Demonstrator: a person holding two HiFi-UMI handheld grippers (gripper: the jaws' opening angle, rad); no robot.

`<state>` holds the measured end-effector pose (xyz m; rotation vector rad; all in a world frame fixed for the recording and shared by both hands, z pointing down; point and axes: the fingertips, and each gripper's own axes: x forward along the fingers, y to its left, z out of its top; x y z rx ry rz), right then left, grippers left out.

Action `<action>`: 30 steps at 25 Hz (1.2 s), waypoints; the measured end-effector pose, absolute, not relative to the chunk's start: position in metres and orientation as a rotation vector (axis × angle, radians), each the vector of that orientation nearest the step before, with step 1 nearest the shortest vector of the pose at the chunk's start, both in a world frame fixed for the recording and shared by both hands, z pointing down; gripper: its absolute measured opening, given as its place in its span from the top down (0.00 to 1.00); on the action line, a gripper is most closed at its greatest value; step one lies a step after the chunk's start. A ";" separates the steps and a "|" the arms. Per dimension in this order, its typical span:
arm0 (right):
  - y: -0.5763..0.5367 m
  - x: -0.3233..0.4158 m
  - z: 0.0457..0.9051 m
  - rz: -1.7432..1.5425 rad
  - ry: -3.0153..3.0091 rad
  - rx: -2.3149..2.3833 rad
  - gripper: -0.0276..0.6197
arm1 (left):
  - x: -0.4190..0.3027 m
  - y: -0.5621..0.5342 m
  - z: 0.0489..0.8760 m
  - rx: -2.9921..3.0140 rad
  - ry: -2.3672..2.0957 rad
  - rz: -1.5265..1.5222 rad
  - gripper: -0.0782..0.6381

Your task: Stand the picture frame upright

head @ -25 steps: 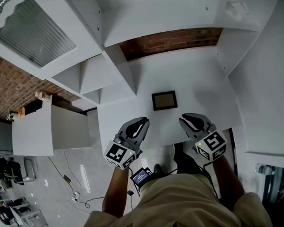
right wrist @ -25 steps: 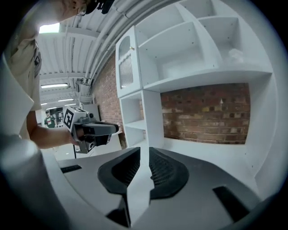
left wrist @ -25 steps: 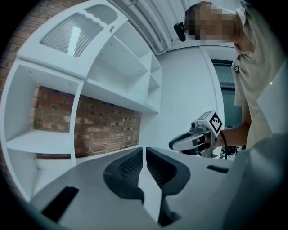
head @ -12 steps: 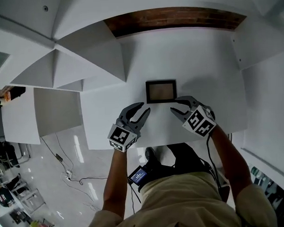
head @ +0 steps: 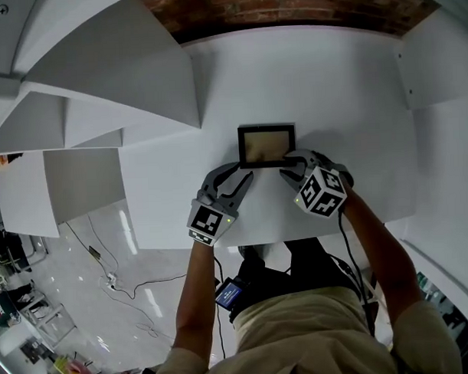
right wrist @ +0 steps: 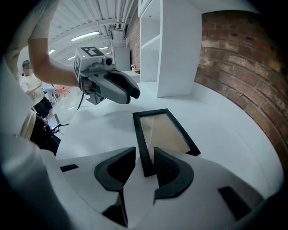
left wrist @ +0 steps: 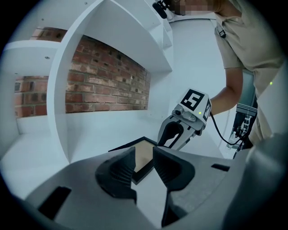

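A black picture frame [head: 267, 145] with a tan insert lies flat on the white table [head: 330, 87]. My left gripper [head: 232, 177] stands open at the frame's near left corner. In the left gripper view that corner [left wrist: 141, 155] shows in the gap between the jaws, untouched. My right gripper [head: 292, 169] is open at the near right corner. In the right gripper view the frame's [right wrist: 164, 130] left rail runs between the jaws of the right gripper [right wrist: 145, 164] with room on both sides. Each gripper sees the other: the right gripper [left wrist: 173, 137] and the left gripper [right wrist: 123, 90].
White shelf partitions [head: 115, 71] rise left of the table, and a brick wall [head: 289, 4] closes its far side. A white side panel [head: 437, 68] stands at the right. The table's near edge is just behind the grippers, with floor and cables [head: 115, 282] below.
Both grippers have moved forward from the table's near edge to the frame's near corners, and their jaws have opened. The frame has not moved.
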<state>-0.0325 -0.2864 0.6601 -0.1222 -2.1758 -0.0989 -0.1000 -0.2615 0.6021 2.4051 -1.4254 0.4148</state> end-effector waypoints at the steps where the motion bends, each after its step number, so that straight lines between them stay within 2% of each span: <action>1: -0.287 -0.033 0.664 -0.123 -2.163 -0.134 0.77 | -0.100 -0.263 0.605 2.413 -1.423 0.437 0.75; 7: -0.284 -0.035 0.673 -0.159 -2.091 -0.208 0.85 | -0.094 -0.267 0.616 2.488 -1.374 0.615 0.75; 14: -0.272 -0.041 0.633 0.221 -2.120 -0.287 0.86 | -0.070 -0.262 0.625 2.656 -1.222 0.983 0.75; 22: -0.276 -0.041 0.594 0.406 -2.055 -0.334 0.87 | -0.049 -0.260 0.626 2.786 -1.062 1.500 0.70; 27: -0.274 -0.045 0.589 0.487 -2.033 -0.338 0.86 | -0.046 -0.273 0.625 2.766 -1.169 1.495 0.70; 30: -0.274 -0.048 0.586 0.497 -2.069 -0.337 0.86 | -0.048 -0.278 0.624 2.779 -1.228 1.453 0.75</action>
